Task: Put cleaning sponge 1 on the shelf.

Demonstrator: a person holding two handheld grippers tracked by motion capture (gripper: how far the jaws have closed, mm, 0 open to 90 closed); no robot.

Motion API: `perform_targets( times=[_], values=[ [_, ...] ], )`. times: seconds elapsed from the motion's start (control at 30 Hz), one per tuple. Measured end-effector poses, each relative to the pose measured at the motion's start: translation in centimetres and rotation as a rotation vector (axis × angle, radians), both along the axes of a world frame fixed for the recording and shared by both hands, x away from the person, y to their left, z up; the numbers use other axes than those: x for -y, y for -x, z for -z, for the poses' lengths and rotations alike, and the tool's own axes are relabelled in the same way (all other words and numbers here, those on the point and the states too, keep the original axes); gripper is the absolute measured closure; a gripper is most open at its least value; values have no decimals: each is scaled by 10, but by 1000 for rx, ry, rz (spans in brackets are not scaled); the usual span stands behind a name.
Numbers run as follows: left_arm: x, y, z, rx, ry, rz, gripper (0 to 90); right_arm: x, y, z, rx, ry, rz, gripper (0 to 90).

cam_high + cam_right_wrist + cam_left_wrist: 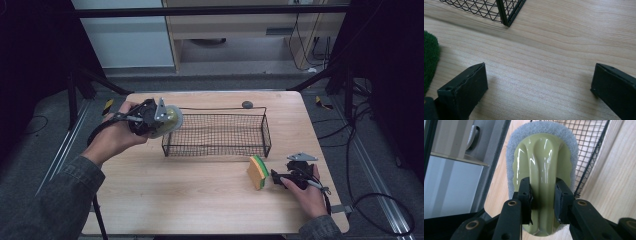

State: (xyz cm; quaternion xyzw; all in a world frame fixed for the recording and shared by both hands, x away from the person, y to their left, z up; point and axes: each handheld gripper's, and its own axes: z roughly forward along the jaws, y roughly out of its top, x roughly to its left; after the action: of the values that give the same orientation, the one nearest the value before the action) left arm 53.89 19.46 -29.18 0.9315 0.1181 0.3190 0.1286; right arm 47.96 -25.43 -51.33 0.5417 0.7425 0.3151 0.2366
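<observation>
Pale wooden table [200, 200] fills mid-frame, with an empty wire basket [217, 132] at its centre. Left of centre, the left gripper [159, 119] clamps the green-handled scrubber [541, 165] at the basket's left end, not yet inside. At lower right, the sponge [258, 171] awaits beside the right gripper [280, 177], jaws spread.

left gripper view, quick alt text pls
The left gripper is shut on the raised ridge of a pale green scrubber with a grey fuzzy pad edge, held above the wooden table beside a black wire basket.
</observation>
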Motion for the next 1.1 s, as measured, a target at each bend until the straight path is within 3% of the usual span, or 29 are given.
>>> perform_targets(
  times=[0.2, 0.33, 0.53, 1.1],
  values=[
    [10, -8, -9, 33, -29, 18, 706, 0, 0, 0, 5, 0, 0, 8],
    [15, -13, -10, 46, -14, 24, 706, 0, 0, 0, 2, -4, 2, 8],
    [23, -21, -12, 54, -27, 45, 707, -1, 0, 0, 1, -4, 5, 7],
    [43, -30, -3, 79, -55, 65, 707, 0, 1, 0, -1, 1, 3, 7]
  ],
)
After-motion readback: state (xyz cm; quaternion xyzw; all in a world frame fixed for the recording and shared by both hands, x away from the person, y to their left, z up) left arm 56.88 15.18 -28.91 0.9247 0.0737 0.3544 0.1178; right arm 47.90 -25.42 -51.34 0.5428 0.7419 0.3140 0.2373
